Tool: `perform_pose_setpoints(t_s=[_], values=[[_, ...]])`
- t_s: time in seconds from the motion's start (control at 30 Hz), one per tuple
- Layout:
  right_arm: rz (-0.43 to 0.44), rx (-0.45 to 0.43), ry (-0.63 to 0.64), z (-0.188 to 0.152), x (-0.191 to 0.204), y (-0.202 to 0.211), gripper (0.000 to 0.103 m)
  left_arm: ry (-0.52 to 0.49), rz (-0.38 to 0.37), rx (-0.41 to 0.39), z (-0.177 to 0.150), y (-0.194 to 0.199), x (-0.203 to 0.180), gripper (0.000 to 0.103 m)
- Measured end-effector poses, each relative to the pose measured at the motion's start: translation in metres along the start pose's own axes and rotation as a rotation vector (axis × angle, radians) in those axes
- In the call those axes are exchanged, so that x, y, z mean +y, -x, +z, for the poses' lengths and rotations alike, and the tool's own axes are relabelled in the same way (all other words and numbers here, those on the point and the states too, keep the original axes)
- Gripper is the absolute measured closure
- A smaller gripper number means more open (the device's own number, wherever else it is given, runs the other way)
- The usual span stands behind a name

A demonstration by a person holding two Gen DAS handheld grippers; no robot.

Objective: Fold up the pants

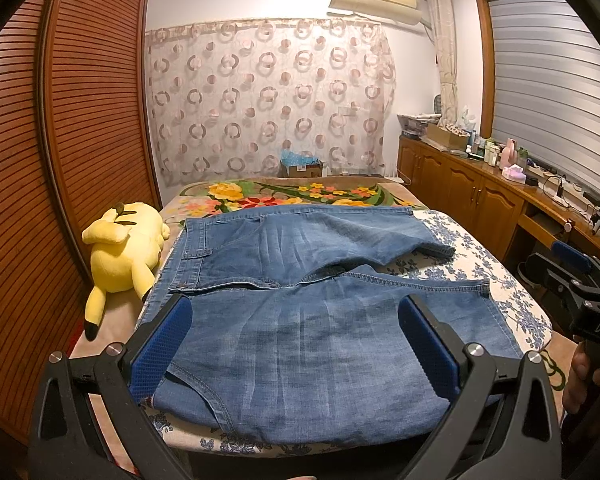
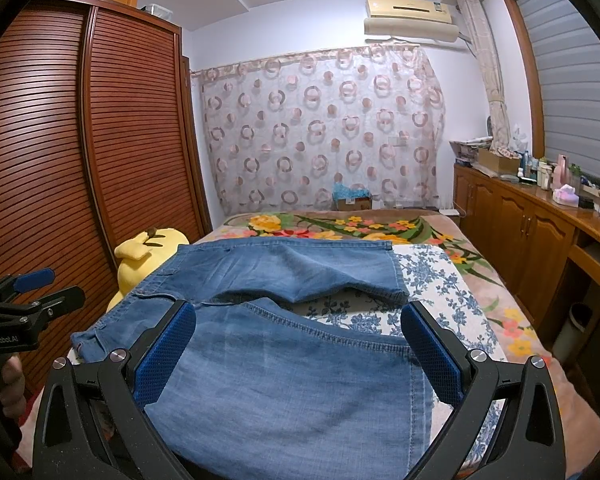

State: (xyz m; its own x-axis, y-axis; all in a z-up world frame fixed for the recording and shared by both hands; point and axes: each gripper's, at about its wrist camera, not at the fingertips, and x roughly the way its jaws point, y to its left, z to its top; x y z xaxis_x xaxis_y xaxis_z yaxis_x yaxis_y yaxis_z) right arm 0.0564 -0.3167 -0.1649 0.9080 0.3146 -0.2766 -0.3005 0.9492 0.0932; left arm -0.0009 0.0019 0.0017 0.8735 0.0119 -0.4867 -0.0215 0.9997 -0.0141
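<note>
Left wrist cam had my left claw spread wide, pads apart, gripping nothing, hovering over the near leg of the denim pants. Right wrist cam showed the same for my right claw: released, w/ nothing between the pads.

Pants lay flat on the bed's floral sheet, waistband toward the left by the yellow plush toy, both legs running right, far leg splayed away from the near one w/ sheet showing between them.

No fold started yet, as far as I could judge. Risks from there: if I pinched only the top denim layer, the leg would've peeled open instead of folding over. Legs weren't aligned, so a fold would prob come out crooked. The near edge hung at the mattress edge, so a sloppy tug could've dragged the pants off. Waistband sat just beside the plush; swinging cloth might've snagged it.
</note>
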Motion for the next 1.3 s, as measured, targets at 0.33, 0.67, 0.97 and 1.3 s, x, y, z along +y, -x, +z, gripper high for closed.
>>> perform_pose_setpoints(t_s=[0.33,0.67,0.97,1.3], values=[[-0.001,0.0,-0.001,0.0012,-0.0002,-0.0001,0.001,0.0,0.0,-0.001,0.0,0.0003,-0.0003,0.0],[-0.002,-0.002,-0.002,0.0007,-0.0006,0.0004,0.001,-0.002,0.001,-0.004,-0.0005,0.0002,-0.0008,0.0],[-0.005,-0.009,-0.003,0.0013,-0.0006,0.0027,0.001,-0.004,0.003,-0.005,-0.0006,0.0004,-0.001,0.0],[0.0,-0.012,0.0,0.0,-0.0008,0.0021,0.001,-0.003,0.004,-0.008,0.0006,-0.0013,-0.0001,0.0]])
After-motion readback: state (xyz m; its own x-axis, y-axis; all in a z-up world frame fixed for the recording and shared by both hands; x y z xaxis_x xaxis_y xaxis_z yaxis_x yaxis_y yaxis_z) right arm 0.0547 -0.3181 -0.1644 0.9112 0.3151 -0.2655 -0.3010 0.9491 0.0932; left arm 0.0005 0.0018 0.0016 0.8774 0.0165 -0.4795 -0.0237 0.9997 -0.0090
